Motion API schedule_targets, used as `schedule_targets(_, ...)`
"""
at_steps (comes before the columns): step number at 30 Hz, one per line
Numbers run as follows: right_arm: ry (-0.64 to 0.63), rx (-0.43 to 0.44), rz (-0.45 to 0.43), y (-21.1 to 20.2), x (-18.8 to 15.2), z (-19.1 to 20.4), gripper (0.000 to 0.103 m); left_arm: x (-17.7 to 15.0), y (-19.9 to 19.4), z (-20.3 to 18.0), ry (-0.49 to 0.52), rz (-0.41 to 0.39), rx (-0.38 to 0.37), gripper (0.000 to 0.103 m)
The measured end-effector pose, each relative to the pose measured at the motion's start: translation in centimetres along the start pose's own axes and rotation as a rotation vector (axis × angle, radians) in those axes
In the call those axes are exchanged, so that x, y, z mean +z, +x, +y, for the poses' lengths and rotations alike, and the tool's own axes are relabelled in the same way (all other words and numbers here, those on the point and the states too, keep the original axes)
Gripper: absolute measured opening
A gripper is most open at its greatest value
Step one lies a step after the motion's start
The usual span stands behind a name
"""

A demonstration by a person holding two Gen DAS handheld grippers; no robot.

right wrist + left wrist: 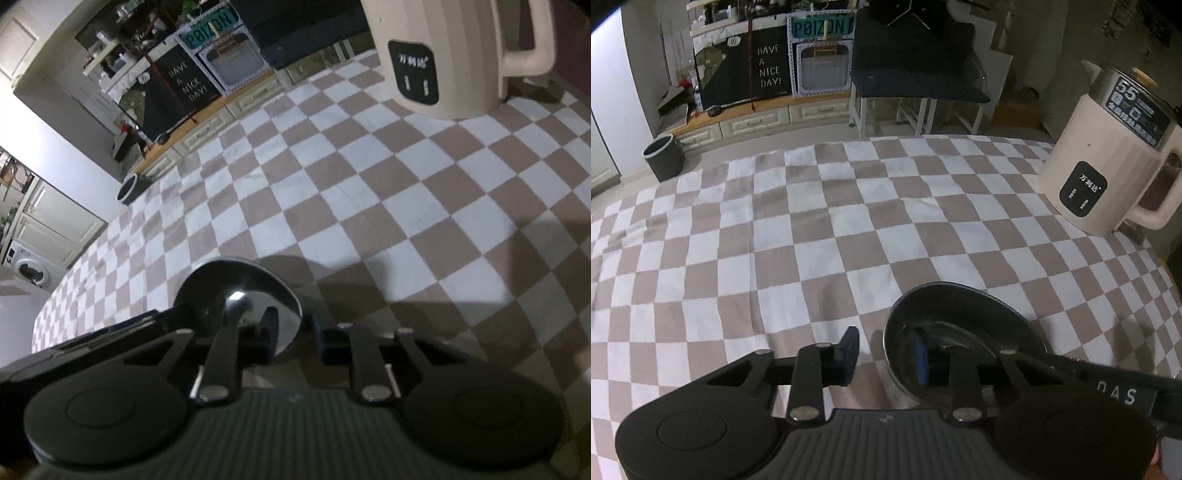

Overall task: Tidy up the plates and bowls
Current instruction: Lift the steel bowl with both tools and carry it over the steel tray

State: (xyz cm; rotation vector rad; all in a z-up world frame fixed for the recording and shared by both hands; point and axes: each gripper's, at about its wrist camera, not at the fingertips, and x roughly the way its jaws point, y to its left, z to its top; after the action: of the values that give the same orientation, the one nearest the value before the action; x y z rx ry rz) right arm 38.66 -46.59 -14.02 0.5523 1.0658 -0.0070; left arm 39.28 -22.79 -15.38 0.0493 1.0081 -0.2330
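A dark metal bowl (964, 325) sits on the checkered cloth at the lower right of the left wrist view. My left gripper (886, 354) straddles its near left rim, one finger inside and one outside, with a wide gap between them. The same shiny bowl (240, 291) shows in the right wrist view. My right gripper (295, 332) is closed on its right rim, left finger inside the bowl and right finger outside. The right gripper's arm crosses the lower right of the left wrist view.
A cream electric kettle (1108, 155) stands on the table at the right; it also shows in the right wrist view (443, 55). The checkered tablecloth (812, 229) covers the table. A dark bin (663, 157) and cabinets lie beyond the far edge.
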Motion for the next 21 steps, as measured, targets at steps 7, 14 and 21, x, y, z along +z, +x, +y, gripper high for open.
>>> schedule_targets(7,0.014,-0.011,0.024,0.7,0.3,-0.1,0.02,-0.1,0.5,0.0,-0.001,0.019,0.003,0.015)
schedule_targets(14,-0.035,-0.048,0.007,0.4,0.3,0.8,0.013,0.1,0.1,0.0,-0.012,0.003,-0.012,0.007)
schedule_targets(21,-0.042,-0.029,-0.055,-1.0,0.5,1.2,0.009,0.7,-2.9,-0.3,0.011,-0.07,-0.014,0.007)
